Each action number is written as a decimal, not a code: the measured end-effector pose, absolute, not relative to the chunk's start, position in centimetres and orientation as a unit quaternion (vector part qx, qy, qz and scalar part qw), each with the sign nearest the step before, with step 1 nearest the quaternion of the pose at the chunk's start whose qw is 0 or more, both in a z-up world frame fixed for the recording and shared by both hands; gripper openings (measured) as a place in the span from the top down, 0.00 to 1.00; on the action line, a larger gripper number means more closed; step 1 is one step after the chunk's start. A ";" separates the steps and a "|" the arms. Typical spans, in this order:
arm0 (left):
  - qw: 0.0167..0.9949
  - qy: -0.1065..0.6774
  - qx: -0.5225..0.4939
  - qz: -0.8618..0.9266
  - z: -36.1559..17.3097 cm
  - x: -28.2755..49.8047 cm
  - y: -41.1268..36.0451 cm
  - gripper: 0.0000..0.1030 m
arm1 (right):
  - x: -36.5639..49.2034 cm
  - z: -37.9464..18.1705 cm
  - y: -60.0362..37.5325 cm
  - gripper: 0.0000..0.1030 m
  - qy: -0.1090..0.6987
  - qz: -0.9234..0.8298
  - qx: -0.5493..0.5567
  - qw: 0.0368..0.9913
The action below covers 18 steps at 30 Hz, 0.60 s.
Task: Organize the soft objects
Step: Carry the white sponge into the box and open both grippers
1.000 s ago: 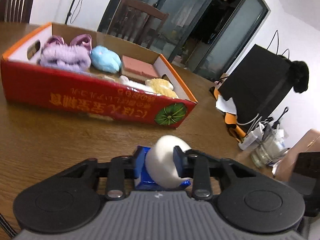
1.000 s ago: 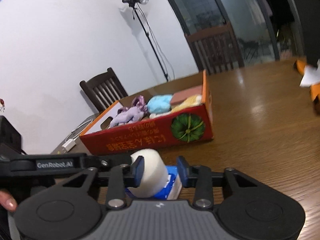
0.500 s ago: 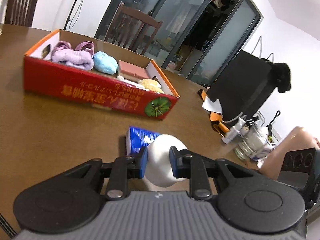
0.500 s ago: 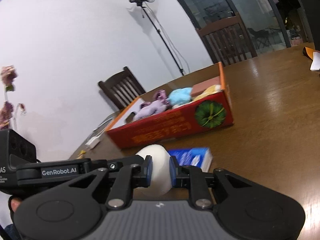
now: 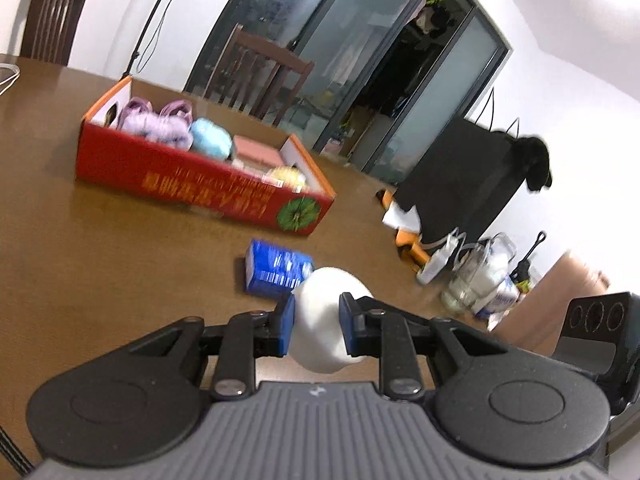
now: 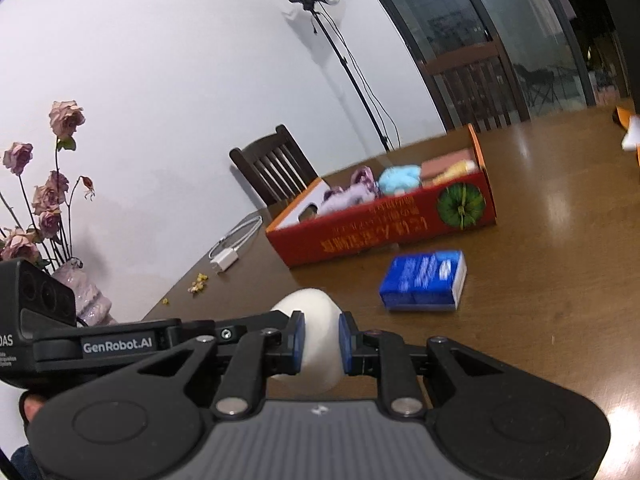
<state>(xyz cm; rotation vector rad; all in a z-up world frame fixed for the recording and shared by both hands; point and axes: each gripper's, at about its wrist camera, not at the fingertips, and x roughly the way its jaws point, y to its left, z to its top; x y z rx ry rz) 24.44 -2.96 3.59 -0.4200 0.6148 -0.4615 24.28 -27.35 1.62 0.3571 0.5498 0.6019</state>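
White foam ball [image 5: 326,320] is pinched by both claws at once: left claw [image 5: 316,326] clamps it from one side view, right claw [image 6: 321,342] from the other, blue pads sunk into its flanks, so both are clenched on the same ball. Both sets of jaws have just been closing, with the ball between them. Ball hangs clear above the desk [image 5: 100,248], near the blue packet [image 6: 423,282], which lies flat on the wood just in front of the red box [image 5: 200,184]. Box sits well apart from the ball, already holding a purple plush [image 5: 154,126], a light blue one [image 5: 212,142], a pink block [image 5: 256,152] and a yellow piece [image 5: 286,176]. Risks as I read them: two claws on one squashy thing means any mismatch in hand paths shears or stretches it, and it can pop out sideways, since the pads grip only the middle of a rounded shape. Squeezing harder likely deforms it rather than securing it. If one claw lets go late over the box, the ball gets dragged back out or flicks onto the desk and rolls. Free room in the box looks tight near the yellow piece; a drop there could bounce off the rim. Low carry could clip the blue packet or the near wall of the box. Frames are blurred, so exact pad contact depth is unclear.
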 end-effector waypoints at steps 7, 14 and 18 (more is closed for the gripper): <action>0.916 0.260 -0.194 -0.236 9.5 34.7 -1.6 0.77 | 33.7 8.1 -25.9 0.83 0.215 0.304 0.128 0.919; 0.898 0.319 -0.191 -0.236 7.3 50.5 -2.6 0.77 | 49.2 7.4 -25.4 0.83 0.266 0.263 0.124 0.919; 0.870 0.378 -0.214 -0.232 2.7 56.2 -2.9 0.77 | 55.5 3.5 -25.9 0.83 0.329 0.237 0.132 0.905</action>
